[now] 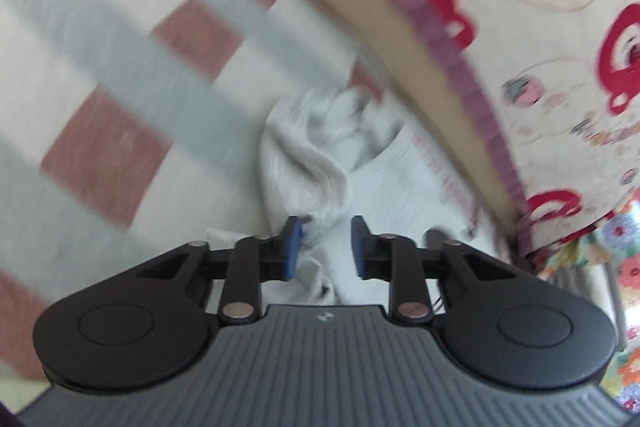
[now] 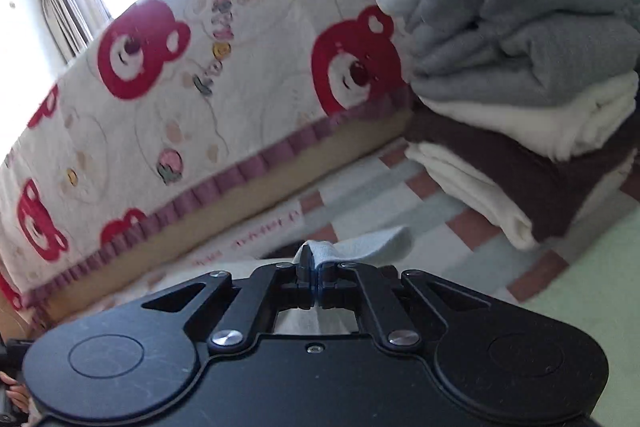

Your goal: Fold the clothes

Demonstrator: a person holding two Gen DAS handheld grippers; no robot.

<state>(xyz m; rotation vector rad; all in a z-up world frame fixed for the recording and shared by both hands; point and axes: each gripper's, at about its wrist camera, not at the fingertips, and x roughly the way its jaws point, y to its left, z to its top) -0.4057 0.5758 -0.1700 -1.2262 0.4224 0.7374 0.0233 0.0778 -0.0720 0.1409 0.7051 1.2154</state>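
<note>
A crumpled white garment [image 1: 340, 155] with faint pink lettering lies on the checked mat beside the bed. My left gripper [image 1: 325, 247] is open just above it, with a fold of the cloth between its blue pads [image 1: 291, 247], not clamped. The left wrist view is blurred. My right gripper [image 2: 316, 275] is shut on a light fold of the white garment [image 2: 360, 245], which sticks out past the fingertips and lies over the mat.
A bed side with a red bear print cover [image 2: 200, 87] and purple frill runs along the mat [image 1: 120, 67]. A stack of folded grey, white and brown clothes [image 2: 520, 87] stands at the right. A pale green floor strip [image 2: 580, 267] lies beyond the mat.
</note>
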